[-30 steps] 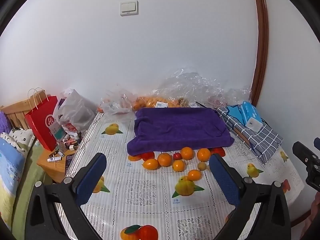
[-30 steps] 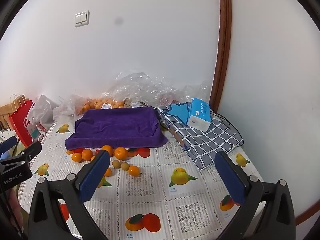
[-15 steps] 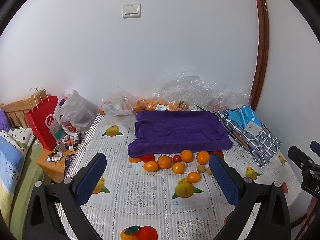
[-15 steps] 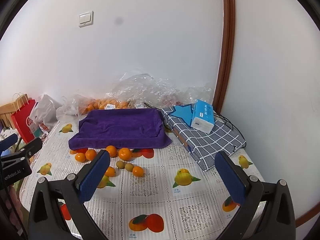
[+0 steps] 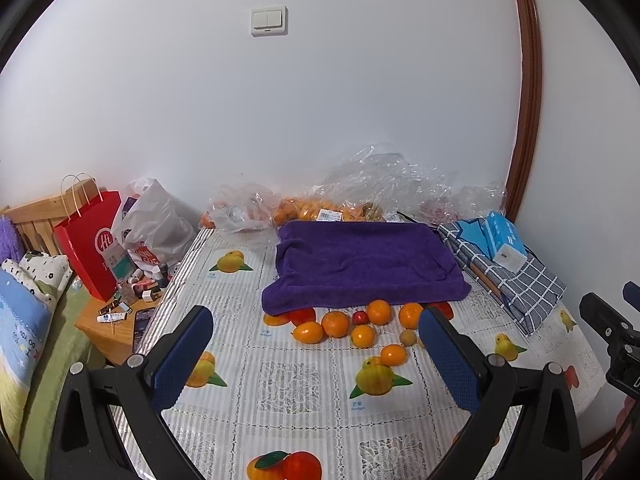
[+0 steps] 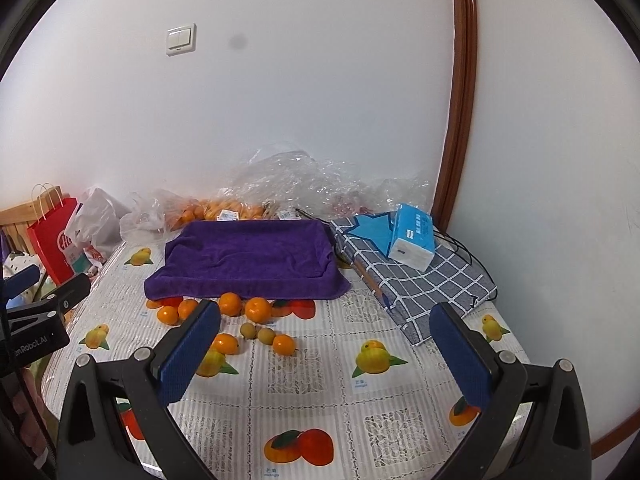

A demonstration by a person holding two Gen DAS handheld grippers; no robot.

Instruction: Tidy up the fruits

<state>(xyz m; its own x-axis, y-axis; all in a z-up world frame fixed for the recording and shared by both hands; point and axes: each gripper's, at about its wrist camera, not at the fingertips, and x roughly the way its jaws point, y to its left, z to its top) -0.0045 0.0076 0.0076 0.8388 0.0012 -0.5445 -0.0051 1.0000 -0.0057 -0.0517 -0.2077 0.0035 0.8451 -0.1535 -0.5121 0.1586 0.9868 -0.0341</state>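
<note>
Both grippers, left gripper (image 5: 316,356) and right gripper (image 6: 326,354), hang spread wide and empty, nothing grabbed yet. The loose fruits (image 5: 362,328) sit mid-frame along the purple towel (image 5: 364,264) (probably their landing spot).

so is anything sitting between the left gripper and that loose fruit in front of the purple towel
Nothing visible does. The left gripper is open and empty above bare tablecloth, and the loose fruit lies straight ahead on the table, at the front edge of the purple towel. Only printed fruit pictures lie between.
</note>
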